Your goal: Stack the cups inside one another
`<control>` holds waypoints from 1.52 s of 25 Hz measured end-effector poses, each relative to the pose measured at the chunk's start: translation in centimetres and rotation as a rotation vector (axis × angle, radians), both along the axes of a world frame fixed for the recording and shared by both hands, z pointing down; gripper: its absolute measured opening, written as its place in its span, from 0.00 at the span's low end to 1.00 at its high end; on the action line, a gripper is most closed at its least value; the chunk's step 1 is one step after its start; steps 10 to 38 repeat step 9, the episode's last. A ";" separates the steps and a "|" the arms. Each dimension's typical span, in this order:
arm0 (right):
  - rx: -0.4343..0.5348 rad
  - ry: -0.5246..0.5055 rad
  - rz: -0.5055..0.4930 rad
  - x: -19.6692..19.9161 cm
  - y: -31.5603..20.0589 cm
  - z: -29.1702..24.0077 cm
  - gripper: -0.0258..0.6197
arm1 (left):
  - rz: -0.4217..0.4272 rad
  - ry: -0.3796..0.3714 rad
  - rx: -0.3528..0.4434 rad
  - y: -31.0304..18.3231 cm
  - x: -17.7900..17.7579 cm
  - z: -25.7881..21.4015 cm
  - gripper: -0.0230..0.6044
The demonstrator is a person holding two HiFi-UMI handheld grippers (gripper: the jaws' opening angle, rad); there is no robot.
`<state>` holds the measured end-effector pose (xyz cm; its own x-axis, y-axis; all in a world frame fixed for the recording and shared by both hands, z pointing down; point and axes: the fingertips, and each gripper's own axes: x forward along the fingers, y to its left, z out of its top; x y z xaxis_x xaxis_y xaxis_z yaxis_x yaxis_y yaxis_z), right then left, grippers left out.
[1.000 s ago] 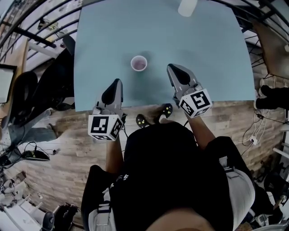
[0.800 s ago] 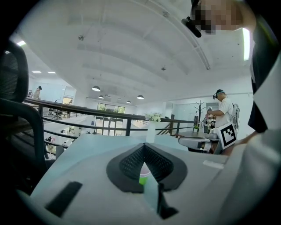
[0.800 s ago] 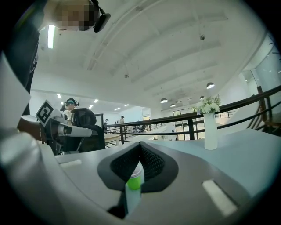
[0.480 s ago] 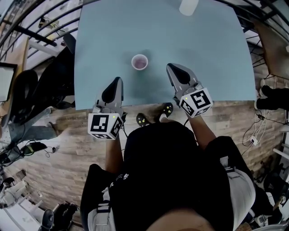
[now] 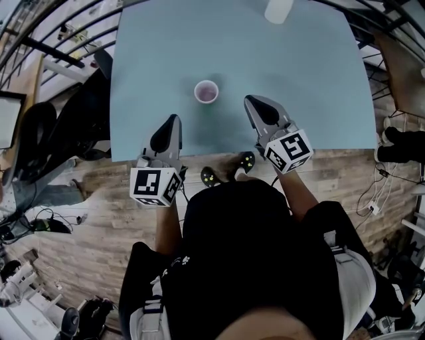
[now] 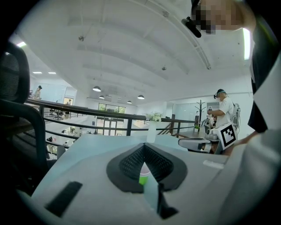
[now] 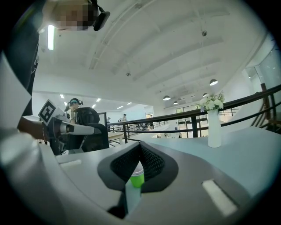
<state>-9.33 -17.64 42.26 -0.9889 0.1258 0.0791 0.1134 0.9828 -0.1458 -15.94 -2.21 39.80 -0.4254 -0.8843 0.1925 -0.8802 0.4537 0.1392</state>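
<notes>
Bare table (image 5: 319, 80) surrounds the cup (image 5: 206, 91) on every side; a white vase (image 5: 277, 10) stands at the far edge, well apart; a black chair (image 5: 36, 133) crowds the table's left.

Both tools are sitting out ahead of my torso, side by side and well apart.

Left tool (image 5: 172, 121): the jaws are meeting at the tips and gripping nothing. It is pointing slightly downward, with its tip leaning a little inward. The left marker cube (image 5: 157, 186) is riding at its rear.

Right tool (image 5: 251, 101): the jaws are pressing together in the same way, empty. It is pointing about level, with its tip also leaning inward. The right marker cube (image 5: 287, 150) is facing up.

The left forearm (image 5: 167, 227) and right forearm (image 5: 300, 191) are reaching forward.
</notes>
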 end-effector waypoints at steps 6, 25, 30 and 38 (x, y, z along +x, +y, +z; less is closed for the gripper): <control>-0.001 0.001 -0.005 -0.2 0.4 -0.1 0.05 | -0.006 0.005 0.002 0.5 -0.1 0.0 0.03; -0.001 0.003 -0.007 -0.3 0.5 0.0 0.05 | -0.008 0.005 0.002 0.6 -0.2 0.0 0.03; -0.001 0.003 -0.007 -0.3 0.5 0.0 0.05 | -0.008 0.005 0.002 0.6 -0.2 0.0 0.03; -0.001 0.003 -0.007 -0.3 0.5 0.0 0.05 | -0.008 0.005 0.002 0.6 -0.2 0.0 0.03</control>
